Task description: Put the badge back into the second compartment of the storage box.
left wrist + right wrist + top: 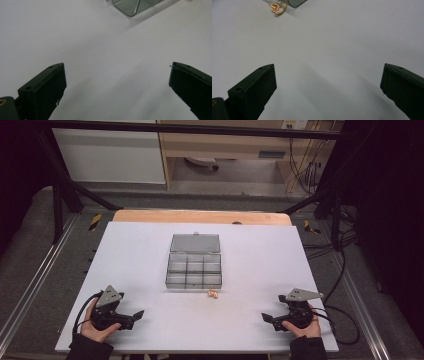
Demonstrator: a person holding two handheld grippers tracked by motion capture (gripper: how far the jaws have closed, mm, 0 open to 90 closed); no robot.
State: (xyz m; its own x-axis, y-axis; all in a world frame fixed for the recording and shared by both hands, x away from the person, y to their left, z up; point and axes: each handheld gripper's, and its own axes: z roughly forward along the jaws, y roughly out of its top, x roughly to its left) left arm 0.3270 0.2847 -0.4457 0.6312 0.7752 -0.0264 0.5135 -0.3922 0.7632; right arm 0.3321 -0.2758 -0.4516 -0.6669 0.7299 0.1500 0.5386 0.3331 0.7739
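Clear plastic compartment box sits mid-board on the white table, lid open and laid back away from the person, long axis running left-right. Its contents are hard to make out. Just beside its near right corner lies a small orange-pink object, too small to identify. Well nearer than the box, the left gripper and right gripper rest with jaws spread wide, holding nothing.

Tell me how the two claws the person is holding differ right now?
The left claw sits at the table's near left, its jaws pointing right; the right claw sits at the near right, jaws pointing left. The small orange pieces show ahead of the right claw, while the left claw faces a corner of the clear compartment box. Both are open, empty and hand-held over the white table.
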